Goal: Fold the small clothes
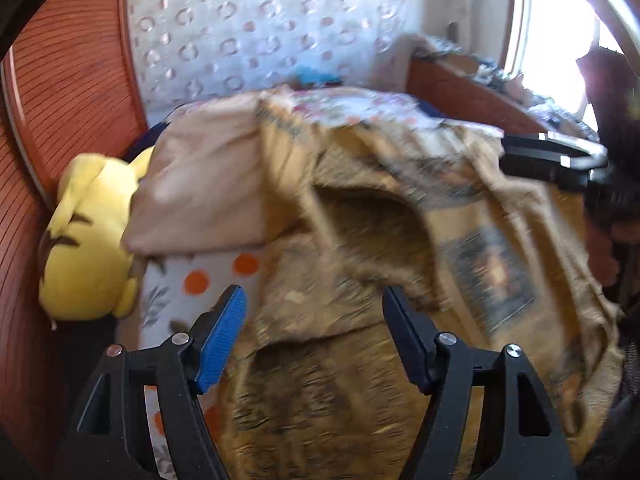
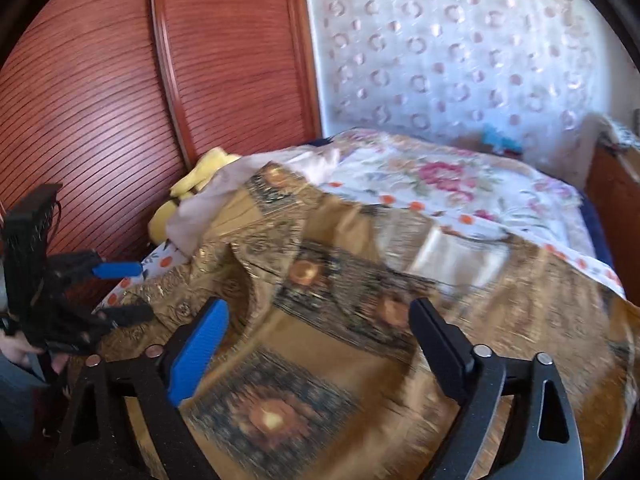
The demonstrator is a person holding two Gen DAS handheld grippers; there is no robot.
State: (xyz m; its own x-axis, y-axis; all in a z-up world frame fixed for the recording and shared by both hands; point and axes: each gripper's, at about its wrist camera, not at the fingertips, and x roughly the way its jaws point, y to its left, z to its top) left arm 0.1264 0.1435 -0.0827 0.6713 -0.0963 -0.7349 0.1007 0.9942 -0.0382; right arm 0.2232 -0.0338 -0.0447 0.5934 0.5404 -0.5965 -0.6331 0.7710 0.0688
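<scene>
A golden-brown patterned cloth (image 1: pixel 360 240) lies rumpled over the bed, with a raised fold near its middle. In the right wrist view the same cloth (image 2: pixel 320 360) spreads under the fingers. My left gripper (image 1: pixel 314 300) is open just above the cloth's near edge, and its pads touch nothing. It also shows at the left edge of the right wrist view, the left gripper (image 2: pixel 124 292) held by a hand, jaws apart. My right gripper (image 2: pixel 320 308) is open over the cloth with nothing between its fingers. In the left wrist view the right gripper (image 1: pixel 552 156) is at the far right, only partly seen.
A yellow plush toy (image 1: pixel 88 240) and a beige pillow (image 1: pixel 200 184) lie at the bed's left side against a reddish wooden wardrobe (image 2: pixel 100 100). A floral sheet (image 2: pixel 460 184) covers the far part of the bed. A wooden cabinet (image 1: pixel 460 92) stands by the bright window.
</scene>
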